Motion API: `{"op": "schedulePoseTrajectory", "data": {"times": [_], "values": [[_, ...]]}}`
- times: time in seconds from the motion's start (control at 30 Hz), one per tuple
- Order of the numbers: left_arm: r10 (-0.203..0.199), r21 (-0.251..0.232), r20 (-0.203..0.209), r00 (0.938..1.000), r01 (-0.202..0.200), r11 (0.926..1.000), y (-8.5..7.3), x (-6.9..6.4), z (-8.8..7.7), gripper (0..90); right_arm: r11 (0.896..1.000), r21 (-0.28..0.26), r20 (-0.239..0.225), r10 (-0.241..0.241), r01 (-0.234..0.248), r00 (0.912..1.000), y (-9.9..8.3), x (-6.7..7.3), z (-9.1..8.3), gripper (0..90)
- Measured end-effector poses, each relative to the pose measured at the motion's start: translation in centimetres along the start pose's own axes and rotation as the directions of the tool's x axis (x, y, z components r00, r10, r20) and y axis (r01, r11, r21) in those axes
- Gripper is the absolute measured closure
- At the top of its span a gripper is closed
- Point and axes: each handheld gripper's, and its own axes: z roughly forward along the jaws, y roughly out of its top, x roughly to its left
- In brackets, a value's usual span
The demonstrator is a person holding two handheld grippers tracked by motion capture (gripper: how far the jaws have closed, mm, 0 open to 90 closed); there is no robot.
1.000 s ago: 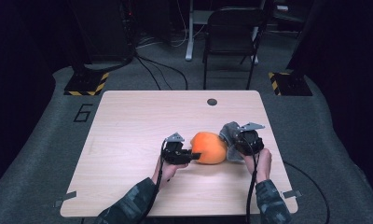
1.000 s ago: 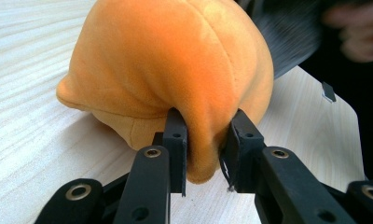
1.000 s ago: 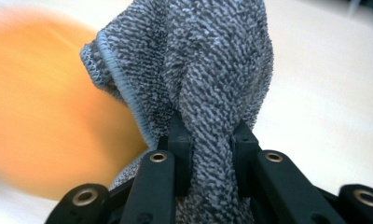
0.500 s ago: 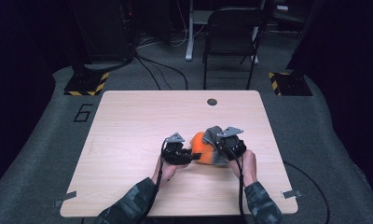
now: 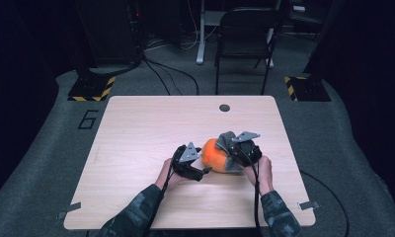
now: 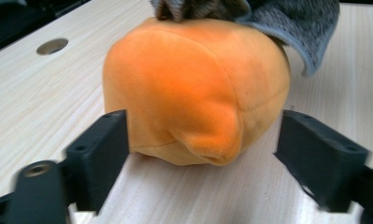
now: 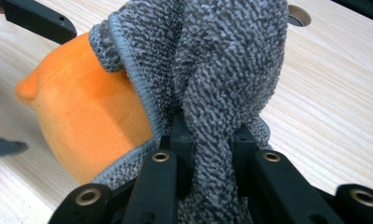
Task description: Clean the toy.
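An orange plush ball (image 5: 216, 154) lies on the wooden table (image 5: 136, 133), right of centre. A grey knitted cloth (image 5: 227, 140) is draped over its right side. My right gripper (image 5: 235, 153) is shut on a bunched fold of that grey cloth (image 7: 217, 93), pressed against the orange plush ball (image 7: 86, 116). My left gripper (image 5: 201, 165) sits just left of the ball; its jaws have just been opening and now stand wide on either side of a small nub of the orange plush ball (image 6: 194, 93), without touching it. The grey cloth (image 6: 292, 23) shows over the ball's top.
A round cable hole (image 5: 224, 107) sits near the table's far edge. A black chair (image 5: 245, 39) stands behind the table, and yellow-black striped floor plates (image 5: 92, 89) lie at both far corners.
The right gripper has carried the grey cloth leftward onto the ball. The left gripper's jaws, pinched on the ball's nub before, have spread apart and let it go.
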Motion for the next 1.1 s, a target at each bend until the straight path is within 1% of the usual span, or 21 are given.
{"op": "schedulePoseTrajectory", "data": {"times": [0.03, 0.07, 0.1, 0.17, 0.23, 0.27, 0.3, 0.33, 0.37, 0.43, 0.53, 0.57, 0.6, 0.63, 0.67, 0.73, 0.77, 0.93, 0.97, 1.03, 1.1], "values": [[0.045, 0.017, -0.013, 0.9989, -0.045, 0.9988, -0.5, -0.1, 0.3, 11.0, 1.000, -0.003, -0.006, 0.003, -0.003, 1.0000, 0.0, -0.2, 0.1, 77.3], [0.045, 0.017, -0.013, 0.9989, -0.045, 0.9988, -0.5, -0.1, 0.3, 10.2, 1.000, 0.000, -0.011, 0.001, -0.001, 0.9999, 0.0, -0.3, 0.1, 77.3], [0.084, 0.029, -0.030, 0.9960, -0.083, 0.9961, -0.8, -0.2, 0.6, 10.4, 1.000, 0.002, -0.011, 0.011, -0.011, 0.9999, 0.1, -0.3, 0.1, 77.3], [0.095, 0.027, -0.031, 0.9950, -0.094, 0.9952, -0.9, -0.2, 0.8, 9.7, 1.000, 0.001, -0.012, 0.015, -0.015, 0.9998, 0.1, -0.4, 0.2, 77.3], [0.136, 0.009, -0.058, 0.9890, -0.136, 0.9907, -1.0, -0.6, 1.0, 9.9, 1.000, 0.003, -0.016, 0.011, -0.011, 0.9998, 0.1, -0.4, 0.2, 77.3], [0.136, 0.009, -0.058, 0.9890, -0.136, 0.9907, -1.0, -0.6, 1.0, 10.6, 1.000, 0.003, -0.016, 0.011, -0.011, 0.9998, 0.1, -0.4, 0.2, 77.3], [0.150, 0.007, -0.075, 0.9859, -0.149, 0.9887, -0.9, -0.7, 1.1, 10.6, 1.000, 0.004, -0.016, 0.016, -0.016, 0.9997, 0.1, -0.4, 0.2, 77.3], [0.190, 0.004, -0.070, 0.9793, -0.190, 0.9817, -0.9, -1.0, 1.2, 11.2, 1.000, 0.000, -0.017, 0.017, -0.017, 0.9997, 0.1, -0.5, 0.2, 77.3], [0.202, 0.005, -0.086, 0.9757, -0.202, 0.9793, -0.9, -1.2, 1.3, 12.7, 1.000, 0.000, -0.018, 0.017, -0.017, 0.9997, 0.1, -0.5, 0.3, 77.3], [0.226, 0.004, -0.082, 0.9707, -0.226, 0.9741, -0.9, -1.4, 1.5, 14.5, 1.000, -0.004, -0.018, 0.013, -0.013, 0.9998, 0.1, -0.5, 0.3, 77.3], [0.237, 0.004, -0.088, 0.9675, -0.238, 0.9713, -1.0, -1.5, 1.7, 18.9, 1.000, -0.003, -0.017, 0.013, -0.013, 0.9998, 0.1, -0.5, 0.3, 77.3], [0.249, 0.001, -0.100, 0.9633, -0.250, 0.9682, -1.1, -1.5, 1.7, 21.9, 1.000, -0.004, -0.017, 0.014, -0.014, 0.9998, 0.1, -0.5, 0.3, 77.2], [0.250, -0.008, -0.109, 0.9622, -0.252, 0.9677, -1.2, -1.5, 1.8, 21.9, 1.000, -0.004, -0.017, 0.014, -0.014, 0.9998, 0.1, -0.5, 0.3, 77.2], [0.247, -0.016, -0.107, 0.9632, -0.250, 0.9682, -1.2, -1.5, 1.9, 27.2, 1.000, -0.003, -0.017, 0.021, -0.021, 0.9996, 0.1, -0.6, 0.4, 77.2], [0.253, -0.018, -0.115, 0.9605, -0.257, 0.9663, -1.3, -1.5, 1.9, 27.2, 1.000, -0.003, -0.017, 0.021, -0.021, 0.9996, 0.1, -0.6, 0.4, 77.2], [0.261, -0.025, -0.114, 0.9585, -0.266, 0.9637, -1.5, -1.6, 2.1, 35.6, 1.000, -0.007, -0.016, 0.028, -0.028, 0.9995, 0.1, -0.5, 0.4, 77.1], [0.269, -0.023, -0.126, 0.9550, -0.274, 0.9616, -1.6, -1.7, 2.2, 41.1, 0.999, -0.008, -0.016, 0.031, -0.031, 0.9994, 0.1, -0.5, 0.4, 77.1], [0.252, -0.032, -0.135, 0.9583, -0.258, 0.9656, -1.7, -1.7, 2.2, 61.6, 0.999, -0.024, -0.021, 0.036, -0.037, 0.9991, 0.1, -0.6, 0.3, 76.8], [0.235, -0.033, -0.138, 0.9621, -0.242, 0.9697, -1.6, -1.7, 2.2, 64.2, 0.998, -0.041, -0.027, 0.045, -0.046, 0.9986, 0.0, -0.9, -0.1, 76.7], [0.225, -0.035, -0.139, 0.9643, -0.232, 0.9720, -1.5, -1.8, 2.2, 67.7, 0.996, -0.067, -0.029, 0.066, -0.067, 0.9974, 0.0, -1.5, -0.8, 76.6], [0.219, -0.034, -0.140, 0.9655, -0.226, 0.9735, -1.4, -1.8, 2.1, 69.5, 0.991, -0.089, 0.006, 0.097, -0.096, 0.9952, -0.1, -2.4, -1.7, 76.6]]}}
